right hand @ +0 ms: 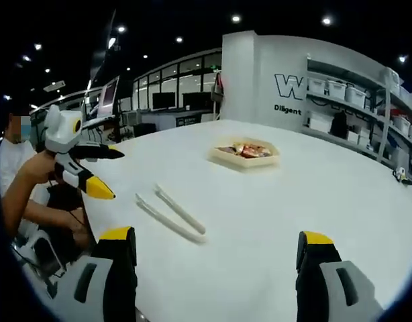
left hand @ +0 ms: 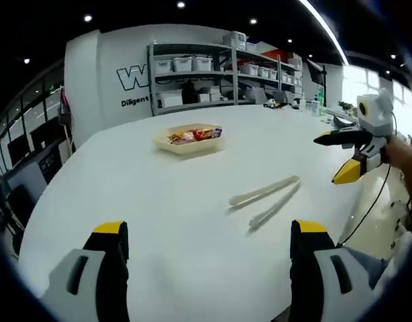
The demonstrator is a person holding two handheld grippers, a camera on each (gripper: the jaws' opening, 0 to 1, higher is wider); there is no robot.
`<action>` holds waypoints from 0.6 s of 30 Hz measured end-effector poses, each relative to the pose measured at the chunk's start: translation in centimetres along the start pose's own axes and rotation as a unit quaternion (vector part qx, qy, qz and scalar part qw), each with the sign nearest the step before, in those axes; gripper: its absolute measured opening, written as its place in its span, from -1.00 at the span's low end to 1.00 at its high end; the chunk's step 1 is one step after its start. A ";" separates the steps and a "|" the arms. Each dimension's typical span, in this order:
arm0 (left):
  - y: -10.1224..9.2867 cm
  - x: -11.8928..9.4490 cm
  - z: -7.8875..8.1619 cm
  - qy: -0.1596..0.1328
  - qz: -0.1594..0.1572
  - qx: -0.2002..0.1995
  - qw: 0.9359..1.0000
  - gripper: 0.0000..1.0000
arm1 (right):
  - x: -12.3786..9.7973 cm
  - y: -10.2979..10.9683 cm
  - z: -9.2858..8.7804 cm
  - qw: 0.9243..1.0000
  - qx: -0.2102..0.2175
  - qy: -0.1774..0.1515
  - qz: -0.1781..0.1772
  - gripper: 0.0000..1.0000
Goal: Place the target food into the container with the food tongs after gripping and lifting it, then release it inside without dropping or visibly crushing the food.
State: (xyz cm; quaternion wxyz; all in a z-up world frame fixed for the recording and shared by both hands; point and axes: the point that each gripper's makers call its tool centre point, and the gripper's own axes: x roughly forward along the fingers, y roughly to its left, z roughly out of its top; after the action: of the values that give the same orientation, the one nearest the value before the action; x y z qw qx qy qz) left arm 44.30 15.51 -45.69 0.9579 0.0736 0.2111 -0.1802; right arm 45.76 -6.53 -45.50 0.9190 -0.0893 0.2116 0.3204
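Both grippers, left gripper (left hand: pixel 209 238) & right gripper (right hand: pixel 219 245), spread wide, holding nothing; tongs (left hand: pixel 266 199) lie on table (left hand: pixel 125 181) near snack tray (left hand: pixel 189 139).

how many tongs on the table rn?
1. One pair of tongs lies flat on the white table, between the food tray and both open tools; in the right gripper view it's at.

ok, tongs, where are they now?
The food tongs lie flat on the white table, untouched, between the open grippers and the tray of food farther back.
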 end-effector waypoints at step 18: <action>0.3 0.3 -1.3 0.017 0.016 0.020 1.000 0.98 | -0.5 -0.9 0.2 1.000 0.004 -0.016 -0.017 0.99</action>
State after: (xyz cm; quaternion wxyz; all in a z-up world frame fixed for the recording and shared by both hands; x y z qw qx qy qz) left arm 44.22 15.97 -46.96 0.9553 0.0992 0.2224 -0.1676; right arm 46.04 -7.49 -45.11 0.9282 -0.0842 0.1960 0.3050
